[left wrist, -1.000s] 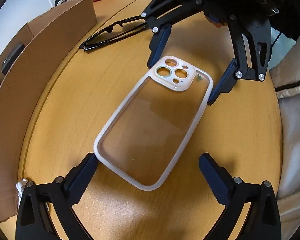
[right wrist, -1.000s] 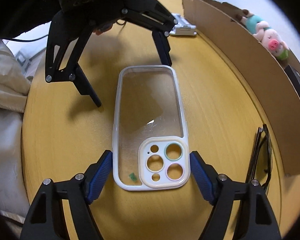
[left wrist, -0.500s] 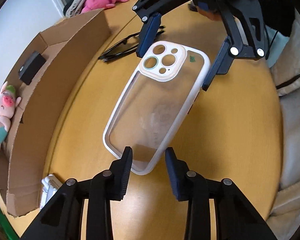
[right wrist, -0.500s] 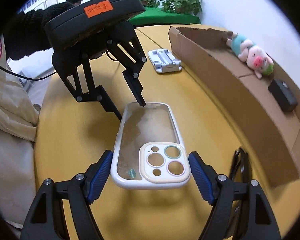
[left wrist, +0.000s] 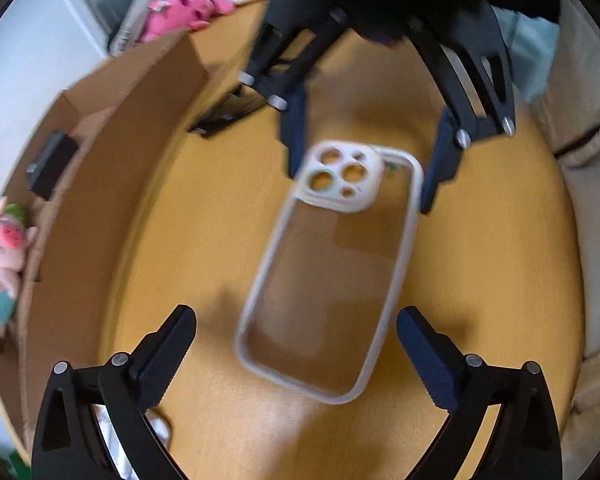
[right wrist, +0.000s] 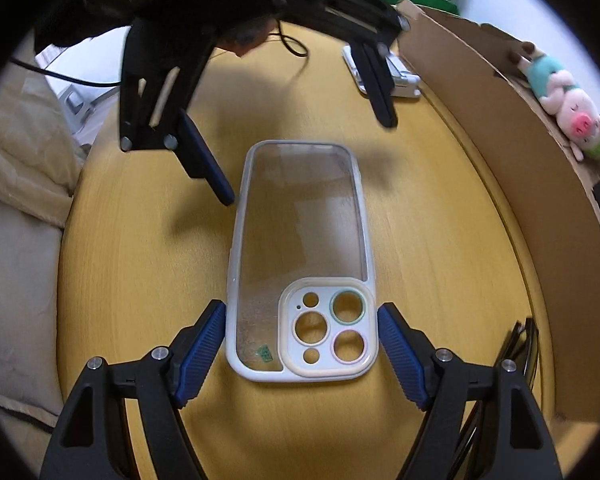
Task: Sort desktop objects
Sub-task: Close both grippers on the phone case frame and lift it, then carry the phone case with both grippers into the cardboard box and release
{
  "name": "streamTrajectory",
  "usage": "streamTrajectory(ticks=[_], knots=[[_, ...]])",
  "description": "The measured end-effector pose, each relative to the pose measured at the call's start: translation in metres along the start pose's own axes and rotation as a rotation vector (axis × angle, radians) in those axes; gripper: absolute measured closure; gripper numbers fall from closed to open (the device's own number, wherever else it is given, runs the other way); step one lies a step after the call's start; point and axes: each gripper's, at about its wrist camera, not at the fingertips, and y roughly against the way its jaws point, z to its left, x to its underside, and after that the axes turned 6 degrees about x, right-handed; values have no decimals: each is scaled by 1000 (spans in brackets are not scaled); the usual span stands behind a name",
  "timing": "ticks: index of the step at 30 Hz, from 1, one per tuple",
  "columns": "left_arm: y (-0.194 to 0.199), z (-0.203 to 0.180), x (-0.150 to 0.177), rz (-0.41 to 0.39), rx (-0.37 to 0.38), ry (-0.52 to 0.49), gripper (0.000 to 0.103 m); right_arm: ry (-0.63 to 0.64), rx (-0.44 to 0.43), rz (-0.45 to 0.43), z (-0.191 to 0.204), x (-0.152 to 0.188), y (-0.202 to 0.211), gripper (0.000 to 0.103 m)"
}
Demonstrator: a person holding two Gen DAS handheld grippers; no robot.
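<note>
Right gripper clamped on the phone case, blue pads pressed against both long edges at the camera-cutout end (6 o'clock in the right wrist view). Clear back and white rim running from there toward 12 o'clock, over the yellow table; whether resting on the wood or held just above it, not to be told. Left gripper opposite at 12 o'clock, jaws opening and already wide, plain end of the case between them but touched by neither pad.

Outward from the case: glasses at 4 o'clock, near the right pad; white phone stand at 1 o'clock; cardboard box curving from 1 to 4 o'clock, with a plush pig and a small black item inside.

Step in hand, as judged: pick-up of the case for sorting, grip passed to the right side alone.

Next move, as judged: lift clear of the table, carry toward 2 o'clock over the box wall, release inside (firm squeeze needed, thin rim apt to twist or slip); left gripper to be kept out of the path.
</note>
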Motion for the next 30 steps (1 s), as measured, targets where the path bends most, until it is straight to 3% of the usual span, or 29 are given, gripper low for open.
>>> streamTrajectory(ticks=[2,4,10,16,23,30], knots=[[-2,-3,2,-1,41,-21,7,20,-3,-1,1,-4,4,26],[-2,-4,3,1,16,-34,21,50,5,15,2,-9,7,26],[19,0,11,-29,20,-11,22,126,26,33,4,-27,22,27],[68,22,9,-70,-102,-27,23,233,91,62,-15,-59,47,27],[130,94,11,-85,-264,-48,22,289,198,39,-73,-110,75,27],[140,181,18,-26,-311,-35,22,309,251,35,-145,-156,61,27]])
